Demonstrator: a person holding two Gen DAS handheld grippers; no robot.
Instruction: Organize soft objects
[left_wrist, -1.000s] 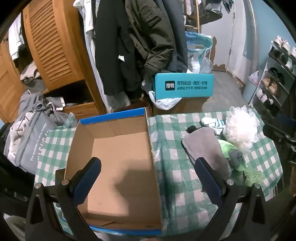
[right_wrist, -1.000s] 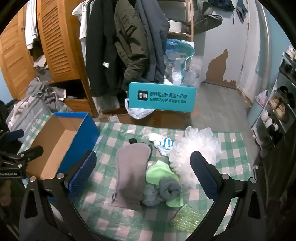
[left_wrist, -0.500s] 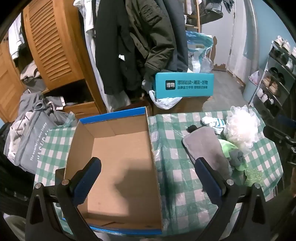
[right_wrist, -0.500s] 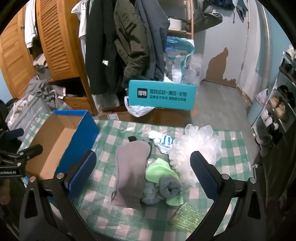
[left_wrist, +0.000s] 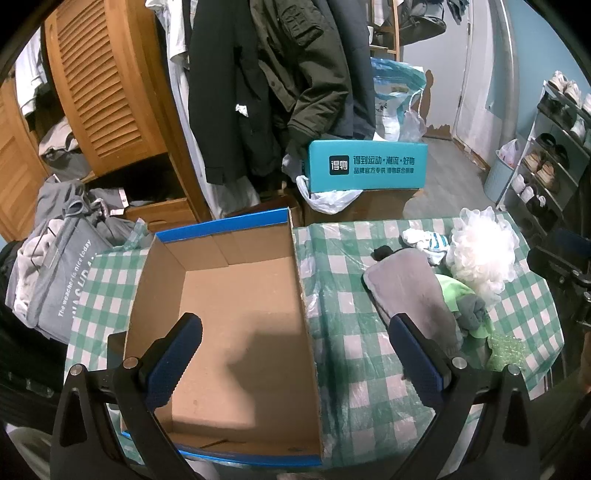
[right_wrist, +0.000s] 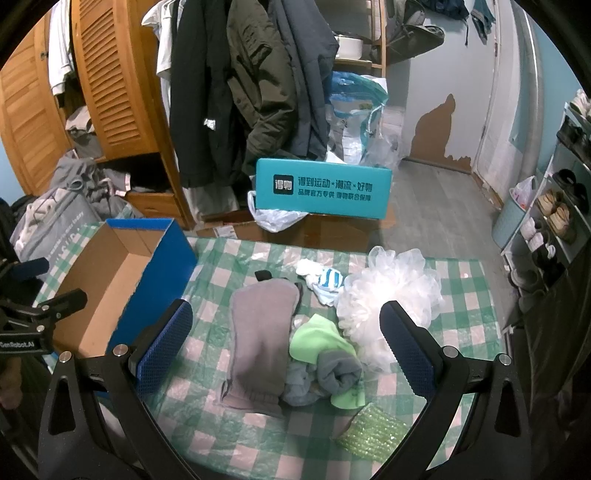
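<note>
Soft things lie heaped on the checked table (right_wrist: 461, 295), at the middle of the right wrist view: a grey mitt (right_wrist: 258, 339) lies flat, with a green cloth (right_wrist: 317, 338) touching it at 3 o'clock and a rolled grey sock (right_wrist: 340, 369) on that cloth. A white pouf (right_wrist: 391, 295) sits at 1 o'clock from the cloth, a striped sock (right_wrist: 327, 280) just beside the pouf at 10 o'clock, and a green scrubber (right_wrist: 373, 430) at 5 o'clock of the heap, near the table edge.

An open box (left_wrist: 236, 314) with blue walls stands well to the left of the heap, nothing inside it. The left gripper (left_wrist: 291, 354) hangs over the box, fingers spread wide, holding nothing. The right gripper (right_wrist: 286, 347) hangs over the heap, fingers likewise wide apart and empty, with the mitt and cloth between them in view.

A teal carton (right_wrist: 323, 188) stands beyond the table at 12 o'clock.
</note>
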